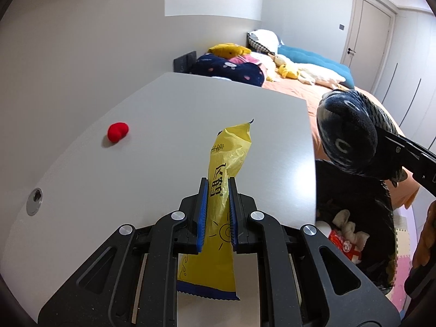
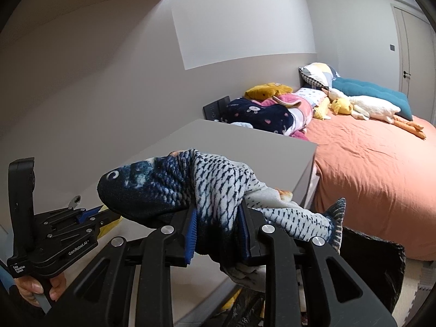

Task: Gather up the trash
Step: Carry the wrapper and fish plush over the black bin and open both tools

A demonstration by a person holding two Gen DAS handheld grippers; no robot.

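In the left wrist view my left gripper [image 1: 218,188] is shut on a long yellow snack wrapper [image 1: 226,158], held upright over the grey table [image 1: 163,103]. A small red lump [image 1: 117,132] lies on the table to the left. My right gripper [image 2: 218,207] is shut on a blue and white fish-shaped plush [image 2: 190,188], which also shows at the right of the left wrist view as the fish plush [image 1: 346,133]. Below it a black trash bag [image 1: 354,190] hangs open beside the table edge, with white and red trash [image 1: 346,234] inside. The left gripper [image 2: 100,214] appears low at the left, in a person's hand [image 2: 32,286].
A bed with an orange sheet [image 2: 368,163] stands beyond the table, piled with pillows, folded blankets and soft toys [image 2: 340,106]. A round cable hole [image 1: 35,197] sits in the tabletop at the left. Doors [image 1: 368,27] are at the far right. Foam mats [image 1: 403,245] cover the floor.
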